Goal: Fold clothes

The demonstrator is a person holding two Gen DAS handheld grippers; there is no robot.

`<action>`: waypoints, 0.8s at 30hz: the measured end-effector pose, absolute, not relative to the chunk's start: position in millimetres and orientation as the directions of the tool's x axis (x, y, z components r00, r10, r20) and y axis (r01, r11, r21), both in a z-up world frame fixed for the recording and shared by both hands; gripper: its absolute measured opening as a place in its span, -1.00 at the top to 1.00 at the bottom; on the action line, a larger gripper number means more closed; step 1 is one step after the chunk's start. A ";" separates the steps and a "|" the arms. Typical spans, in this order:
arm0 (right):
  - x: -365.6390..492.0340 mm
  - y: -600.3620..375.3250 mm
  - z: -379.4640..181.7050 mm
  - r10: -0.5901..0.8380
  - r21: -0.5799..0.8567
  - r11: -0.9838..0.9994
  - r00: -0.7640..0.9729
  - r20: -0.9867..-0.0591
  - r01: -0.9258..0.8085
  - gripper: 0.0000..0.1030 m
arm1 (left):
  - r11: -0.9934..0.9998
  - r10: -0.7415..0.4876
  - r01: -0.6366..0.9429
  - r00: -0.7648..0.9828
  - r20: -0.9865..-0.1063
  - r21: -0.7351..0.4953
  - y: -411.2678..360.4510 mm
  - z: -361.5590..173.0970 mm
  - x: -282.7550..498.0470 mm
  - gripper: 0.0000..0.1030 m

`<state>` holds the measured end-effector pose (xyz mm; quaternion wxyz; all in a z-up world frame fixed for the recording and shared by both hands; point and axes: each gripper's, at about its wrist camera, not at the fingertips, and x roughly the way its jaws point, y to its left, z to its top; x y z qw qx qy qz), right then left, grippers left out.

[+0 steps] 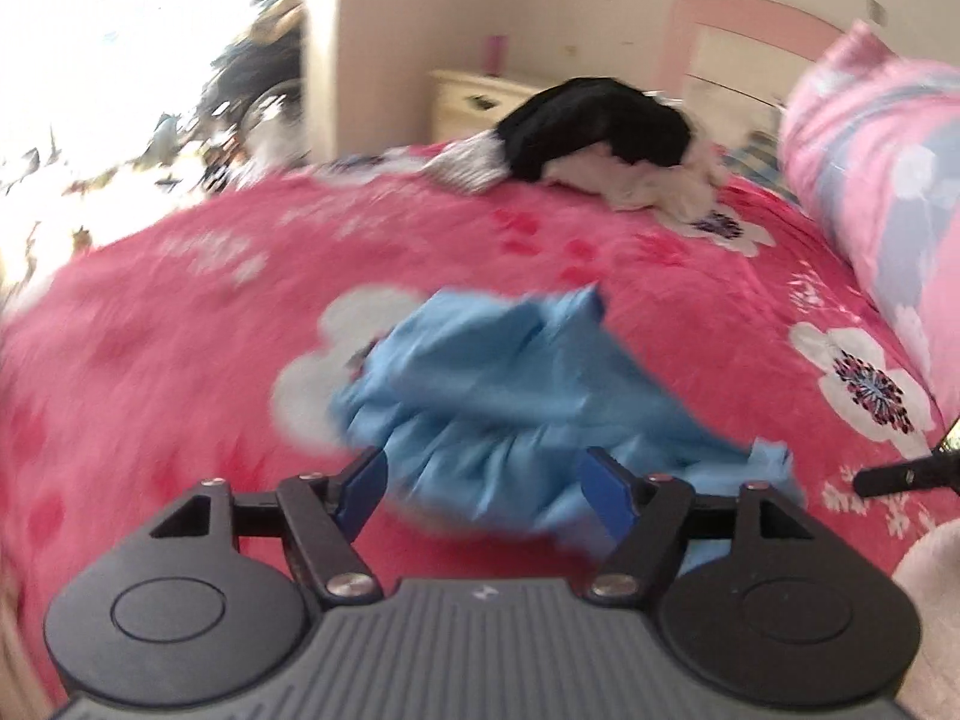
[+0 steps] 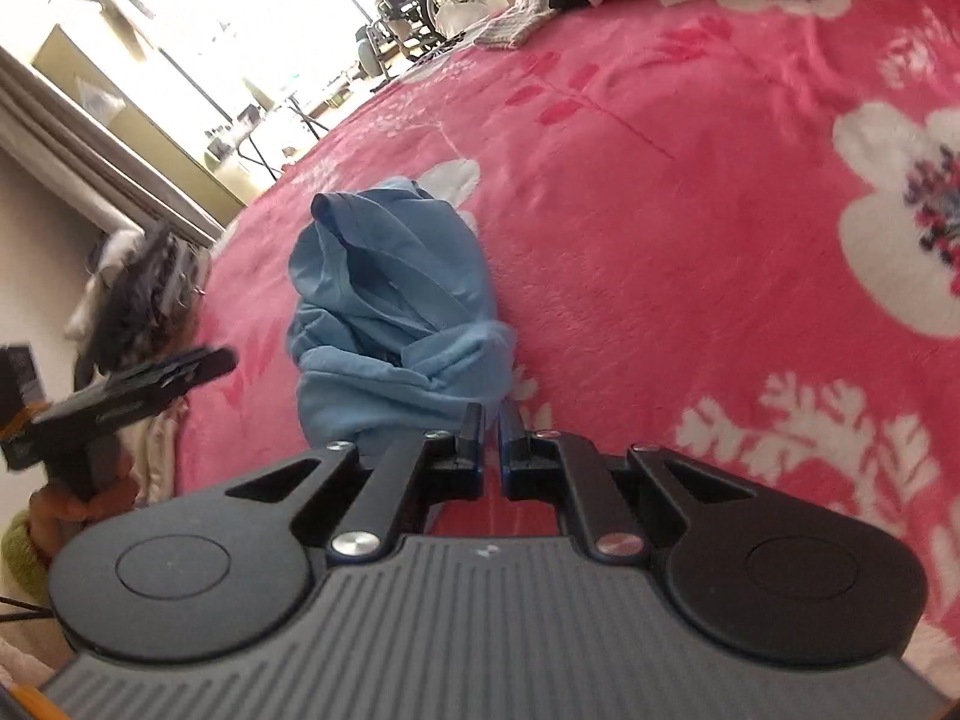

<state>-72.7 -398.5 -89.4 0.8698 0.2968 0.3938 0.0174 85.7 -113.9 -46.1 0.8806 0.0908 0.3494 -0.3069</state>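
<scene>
- My right gripper (image 2: 491, 420): fingers pressed together. A corner of the light blue garment (image 2: 390, 300) appears to run in between the tips, so I judge it pinched there, though the contact itself is hidden.
- My left gripper (image 1: 483, 483): blue pads (image 1: 363, 489) spread wide, nothing between them; the light blue garment (image 1: 510, 396) lies just beyond the tips.
- The garment: crumpled in a loose heap on the pink floral blanket (image 2: 690, 192), not yet laid flat.
- Farther off: a pile of black and white clothes (image 1: 600, 132) near the bed's head end, well apart from the blue piece, and a pink floral pillow (image 1: 870, 168) beside it.
- Step in hand, as I judge it: taking hold of the garment for spreading, before any fold.
- Next move calls for the left pads closing on a second corner or hem, then both grippers drawing apart to flatten the cloth.
</scene>
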 end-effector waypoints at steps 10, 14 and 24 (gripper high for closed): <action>-50.7 -406.7 -89.1 0.277 0.564 0.807 0.731 -0.624 0.175 0.29 | 0.646 -0.489 0.756 0.517 -0.702 0.107 -200.2 -60.1 129.9 -0.40; -40.7 -413.1 -97.2 0.287 0.586 0.786 0.724 -0.628 0.196 0.16 | 0.612 -0.461 0.775 0.509 -0.727 0.155 -210.6 -74.4 140.7 -0.12; -12.2 -437.9 -147.3 0.382 0.752 0.545 0.688 -0.617 0.372 -0.43 | 0.634 -0.494 0.772 0.447 -0.746 0.044 -216.0 -94.0 173.7 0.58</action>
